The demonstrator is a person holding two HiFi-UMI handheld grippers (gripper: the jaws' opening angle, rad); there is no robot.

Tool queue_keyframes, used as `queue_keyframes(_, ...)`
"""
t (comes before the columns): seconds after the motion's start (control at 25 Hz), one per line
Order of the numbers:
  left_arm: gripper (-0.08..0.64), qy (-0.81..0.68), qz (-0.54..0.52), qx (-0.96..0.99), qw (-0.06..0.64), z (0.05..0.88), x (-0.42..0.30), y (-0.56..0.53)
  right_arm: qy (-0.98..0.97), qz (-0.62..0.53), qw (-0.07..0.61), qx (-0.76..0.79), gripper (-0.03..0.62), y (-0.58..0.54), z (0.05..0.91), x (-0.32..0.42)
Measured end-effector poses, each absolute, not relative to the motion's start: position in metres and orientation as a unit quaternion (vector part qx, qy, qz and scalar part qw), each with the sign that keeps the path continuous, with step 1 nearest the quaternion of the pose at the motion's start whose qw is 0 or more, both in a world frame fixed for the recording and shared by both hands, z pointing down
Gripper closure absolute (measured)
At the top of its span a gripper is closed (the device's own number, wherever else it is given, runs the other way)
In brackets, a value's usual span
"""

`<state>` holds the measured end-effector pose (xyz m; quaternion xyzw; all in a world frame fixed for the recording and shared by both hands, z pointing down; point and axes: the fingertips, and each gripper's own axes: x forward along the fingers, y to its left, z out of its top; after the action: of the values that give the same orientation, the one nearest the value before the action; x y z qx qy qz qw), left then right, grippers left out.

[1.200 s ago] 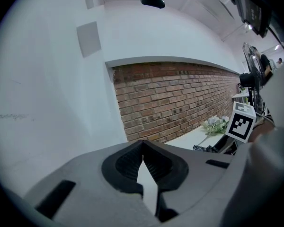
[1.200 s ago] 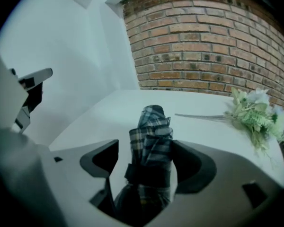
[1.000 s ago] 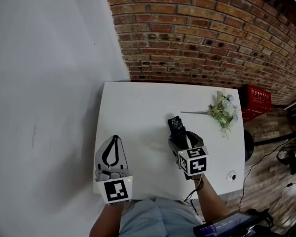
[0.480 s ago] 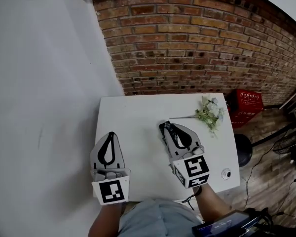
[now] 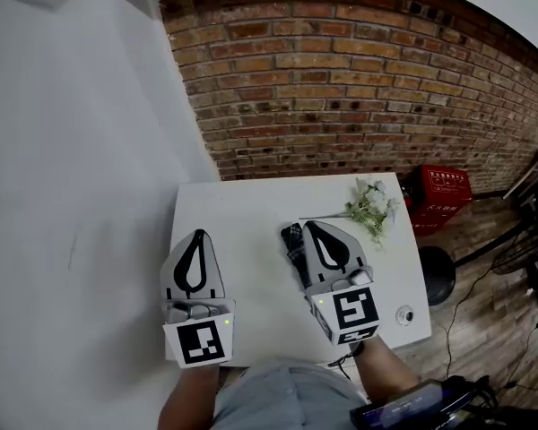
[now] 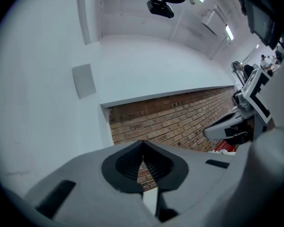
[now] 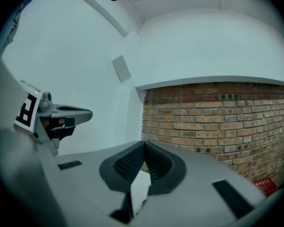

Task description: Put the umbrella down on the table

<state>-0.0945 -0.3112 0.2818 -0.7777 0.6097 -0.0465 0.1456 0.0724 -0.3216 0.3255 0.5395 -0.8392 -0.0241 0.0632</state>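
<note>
A folded black umbrella [image 5: 292, 243] lies on the white table [image 5: 242, 218], its near end hidden behind my right gripper. My right gripper [image 5: 312, 226] hangs above it, jaws shut with nothing between them. In the right gripper view the tips of the right gripper [image 7: 144, 144] meet and point level at the brick wall. My left gripper [image 5: 197, 234] is held up over the table's left edge, also shut and holding nothing. The left gripper [image 6: 143, 143] likewise shows its tips touching in its own view.
A bunch of white and green flowers [image 5: 369, 206] lies at the table's far right. A small round object [image 5: 403, 314] sits near the right front corner. Beyond the table are a red crate [image 5: 446, 189], a dark stool [image 5: 438, 263] and the brick wall [image 5: 359, 88].
My right gripper's jaws stood open around the umbrella a second ago; they have closed with nothing in them. Both grippers have risen off the table and the umbrella stays lying there.
</note>
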Motion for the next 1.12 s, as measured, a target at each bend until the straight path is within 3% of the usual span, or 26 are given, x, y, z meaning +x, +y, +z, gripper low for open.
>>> queue_keyframes(1.12,0.554,0.599,-0.063,-0.787,0.137,0.302,-0.079,-0.311,-0.840,-0.038,0.034,0.540,0.588,-0.320,0.320,0.078)
